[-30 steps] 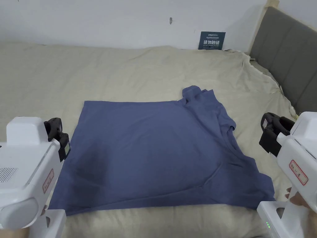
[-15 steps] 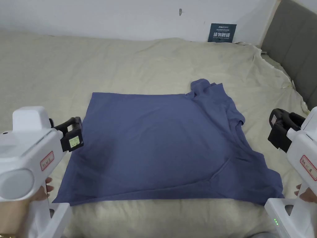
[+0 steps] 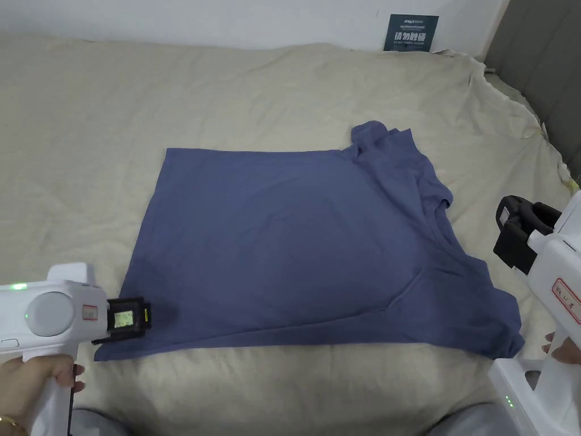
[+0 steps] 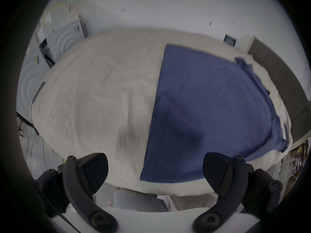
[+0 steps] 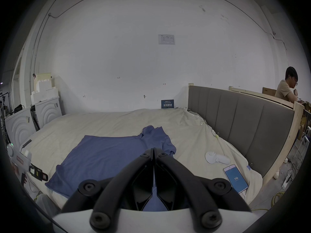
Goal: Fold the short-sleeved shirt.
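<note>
The blue short-sleeved shirt (image 3: 306, 255) lay spread flat on the beige bed cover (image 3: 227, 102), its hem toward the left side and its collar and 2 sleeves toward the grey headboard (image 3: 544, 74) on the right. The far sleeve was bunched up; the near sleeve lay flat at the bed's front edge. The left gripper (image 3: 129, 321) was held level just beside the shirt's near-left hem corner, and in the left gripper view its 2 jaws stood wide apart with that corner between them, gripping nothing. Contact with the cloth could not be confirmed, since that view was blurred. The right gripper (image 3: 513, 238) hung off the shirt's right edge, near the collar side, apart from the fabric. In the right gripper view its 2 jaws were pressed together with nothing between them. A phone (image 5: 235, 178) and a small white device (image 5: 216, 159) lay on the cover near the headboard. A dark sign (image 3: 411, 33) leaned against the wall.
</note>
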